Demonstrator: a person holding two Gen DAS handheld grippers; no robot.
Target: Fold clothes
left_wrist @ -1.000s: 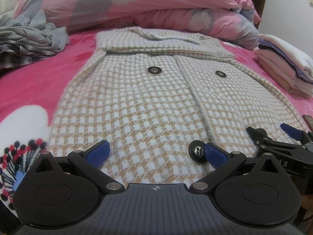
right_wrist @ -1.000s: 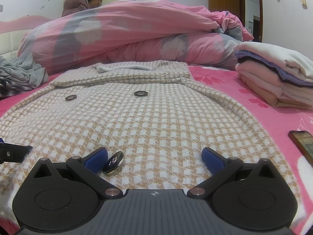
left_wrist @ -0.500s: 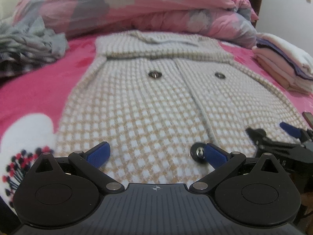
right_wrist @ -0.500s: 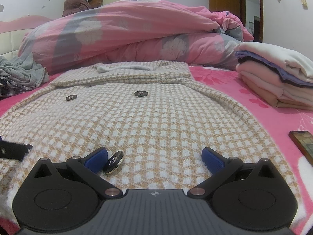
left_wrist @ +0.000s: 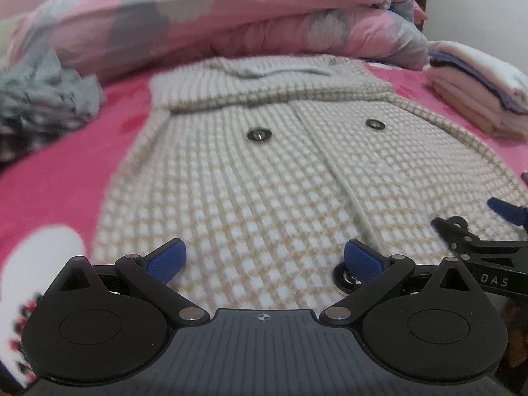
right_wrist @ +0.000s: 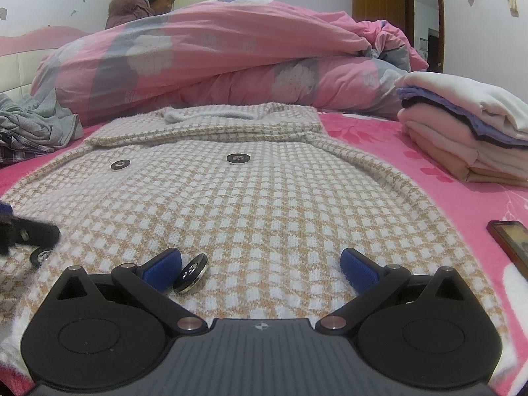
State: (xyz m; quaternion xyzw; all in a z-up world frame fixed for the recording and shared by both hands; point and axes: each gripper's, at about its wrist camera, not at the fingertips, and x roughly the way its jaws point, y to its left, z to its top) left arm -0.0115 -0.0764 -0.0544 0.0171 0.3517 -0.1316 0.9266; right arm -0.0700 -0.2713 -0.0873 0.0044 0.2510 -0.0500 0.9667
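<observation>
A beige-and-white checked coat [left_wrist: 264, 178] [right_wrist: 260, 198] lies flat, front up, on a pink bed, collar at the far end, with dark round buttons [left_wrist: 259, 135]. My left gripper [left_wrist: 264, 259] is open at the coat's near hem on its left half, its right pad beside a button [left_wrist: 345, 275]. My right gripper [right_wrist: 260, 265] is open at the hem's right half; a button [right_wrist: 191, 272] stands on edge by its left pad. Each gripper shows at the edge of the other's view: the right gripper [left_wrist: 478, 231] and the left gripper [right_wrist: 19, 231].
A pink and grey floral duvet [right_wrist: 214, 62] is heaped behind the coat. Crumpled grey clothes [right_wrist: 33, 128] lie at the far left. A stack of folded garments [right_wrist: 462, 138] sits at the right. A phone [right_wrist: 511, 241] lies near the right edge. A person [right_wrist: 142, 3] sits behind the duvet.
The left gripper has tipped and shifted, so the coat sits lower in its view and the hem button is now partly behind its right pad. The right gripper has barely moved.
</observation>
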